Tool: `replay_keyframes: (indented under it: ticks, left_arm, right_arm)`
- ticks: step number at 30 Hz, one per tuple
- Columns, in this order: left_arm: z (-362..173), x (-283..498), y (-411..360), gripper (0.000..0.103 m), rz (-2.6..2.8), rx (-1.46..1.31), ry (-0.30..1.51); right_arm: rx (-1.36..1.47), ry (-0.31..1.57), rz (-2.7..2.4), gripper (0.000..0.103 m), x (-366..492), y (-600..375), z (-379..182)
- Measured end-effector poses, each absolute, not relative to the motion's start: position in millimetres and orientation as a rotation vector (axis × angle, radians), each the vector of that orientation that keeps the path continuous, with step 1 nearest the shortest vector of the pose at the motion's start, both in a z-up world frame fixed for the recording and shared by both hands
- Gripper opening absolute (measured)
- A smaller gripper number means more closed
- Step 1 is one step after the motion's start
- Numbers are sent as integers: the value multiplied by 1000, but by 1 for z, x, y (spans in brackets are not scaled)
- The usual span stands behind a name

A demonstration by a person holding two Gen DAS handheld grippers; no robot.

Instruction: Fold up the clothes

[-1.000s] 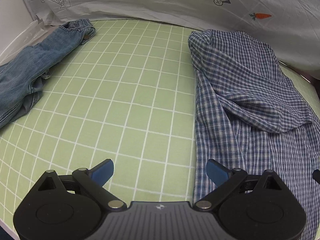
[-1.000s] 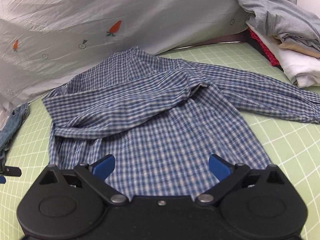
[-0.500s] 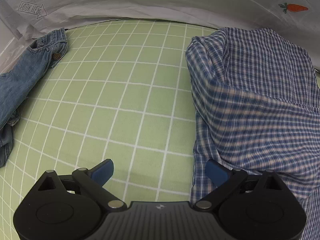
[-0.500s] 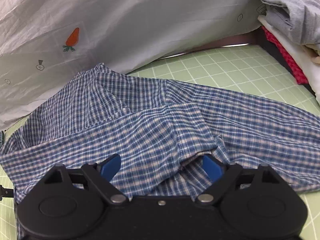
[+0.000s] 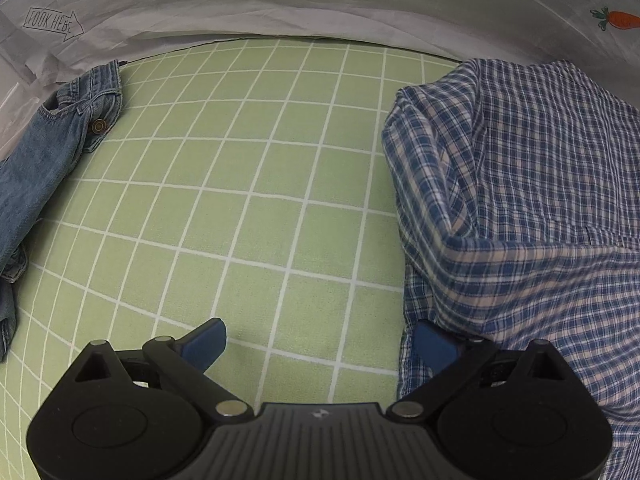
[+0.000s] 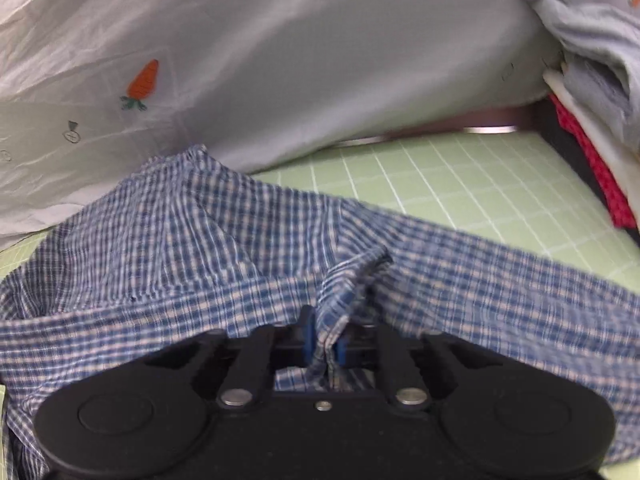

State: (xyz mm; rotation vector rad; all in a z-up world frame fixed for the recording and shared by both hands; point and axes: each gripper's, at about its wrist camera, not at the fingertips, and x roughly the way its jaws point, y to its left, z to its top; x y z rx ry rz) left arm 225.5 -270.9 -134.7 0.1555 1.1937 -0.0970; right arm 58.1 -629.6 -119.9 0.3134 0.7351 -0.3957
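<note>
Now one plaid shirt (image 6: 168,248) pinched in right gripper (image 6: 323,350), just closed; left gripper (image 5: 320,340) gapes; one jeans (image 5: 44,152).

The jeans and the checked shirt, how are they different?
The jeans are plain blue denim; the checked shirt is blue and white plaid. The jeans lie untouched at the mat's left; the shirt is pinched by the right gripper. Both rest on the green mat.

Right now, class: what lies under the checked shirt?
The checked shirt lies spread on the green grid mat, which shows at its edges. Whatever else sits beneath it is covered. The right gripper pinches a fold of it.
</note>
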Motion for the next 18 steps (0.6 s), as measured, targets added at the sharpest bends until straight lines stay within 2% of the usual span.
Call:
replay_keyframes:
  ticks: [4,8,18]
  left_arm:
    - [-128,232,-270,99,-102,130,1175]
    - [-116,238,-263,99,-109,66,1135]
    - [-107,269,-272,99,-257,-157,1125]
  right_arm:
    - [296,601,-400,8,52,-637,-87]
    - [339,475,-653,8,39,-677,-66]
    - [429,580,-734,9,32,-713,-96]
